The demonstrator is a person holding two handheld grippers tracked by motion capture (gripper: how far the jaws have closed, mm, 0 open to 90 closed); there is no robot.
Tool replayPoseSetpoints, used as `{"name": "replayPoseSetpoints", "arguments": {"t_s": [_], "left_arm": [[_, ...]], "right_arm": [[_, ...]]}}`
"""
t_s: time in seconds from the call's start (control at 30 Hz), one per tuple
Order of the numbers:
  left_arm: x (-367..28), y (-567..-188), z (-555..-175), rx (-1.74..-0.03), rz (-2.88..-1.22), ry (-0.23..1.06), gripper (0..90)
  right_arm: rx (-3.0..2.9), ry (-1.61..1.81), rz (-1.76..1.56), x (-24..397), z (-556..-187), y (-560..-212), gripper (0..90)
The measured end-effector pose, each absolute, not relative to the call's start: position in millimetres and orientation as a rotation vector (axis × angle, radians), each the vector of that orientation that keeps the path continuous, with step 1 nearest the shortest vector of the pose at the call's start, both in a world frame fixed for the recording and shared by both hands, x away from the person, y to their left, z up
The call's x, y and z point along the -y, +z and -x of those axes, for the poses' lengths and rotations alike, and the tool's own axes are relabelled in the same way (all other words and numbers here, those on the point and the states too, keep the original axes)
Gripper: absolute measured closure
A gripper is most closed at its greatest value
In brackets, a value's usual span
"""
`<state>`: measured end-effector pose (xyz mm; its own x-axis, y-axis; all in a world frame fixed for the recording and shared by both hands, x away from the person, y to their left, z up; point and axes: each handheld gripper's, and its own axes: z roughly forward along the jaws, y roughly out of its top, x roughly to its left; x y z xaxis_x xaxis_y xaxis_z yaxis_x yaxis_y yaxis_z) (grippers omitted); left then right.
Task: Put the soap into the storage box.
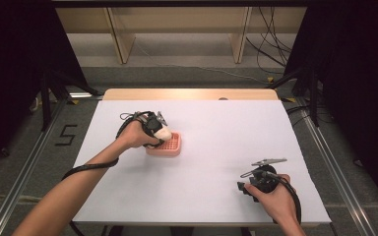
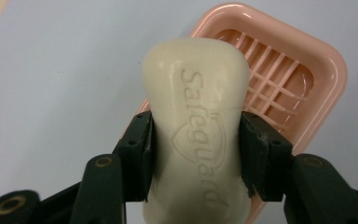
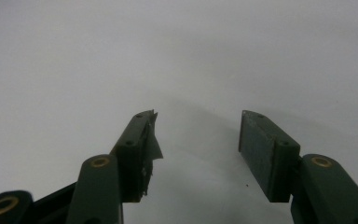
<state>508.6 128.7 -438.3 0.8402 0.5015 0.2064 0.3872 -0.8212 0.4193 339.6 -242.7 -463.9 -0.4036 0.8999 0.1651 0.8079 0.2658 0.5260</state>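
Left gripper [image 2: 193,140] has its jaws clamped across the waist of the soap bar [image 2: 196,126]. Pads are flat on both long sides, opened partway to the bar's width. Bar is cream, embossed lettering facing the camera, long axis running away from the jaws.

In the high view the left gripper [image 1: 160,132] holds the soap [image 1: 164,132] at the near-left edge of the pink soap dish [image 1: 173,146], which sits left of centre on the white tabletop [image 1: 216,172]. In the left gripper view the far end of the bar overlaps the dish's [image 2: 307,70] slatted floor. I can't tell whether it touches the slats or hangs just above them.

Right gripper [image 1: 265,173] is parked near the right of the tabletop, well apart from the dish. Its jaws stand wide open with nothing between them [image 3: 198,135]; the torn pad edge on one jaw looks cosmetic.

Risks as I read them:
- Bar is off-centre toward the dish's near-left rim. Let go here and it could land on the rim and tip out onto the tabletop.
- Soap is slick and rounded, and the grip sits on a narrow band. Any twist could make it pivot or squirt out of the pads.
- Dish looks light and nothing is holding it down. Pushing the bar down or sideways could slide or flip it.
- Squeezing harder to compensate could dent the soap.
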Motion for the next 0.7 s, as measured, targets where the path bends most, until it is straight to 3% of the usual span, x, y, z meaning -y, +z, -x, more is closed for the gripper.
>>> {"name": "replayPoseSetpoints", "arguments": {"t_s": [0.7], "left_arm": [[-140.7, -409.6, -481.8, -0.679, -2.512, 0.449, 52.3]], "right_arm": [[-2.365, 0.846, -1.626, 240.0, -338.8, -462.2, 46.5]]}}
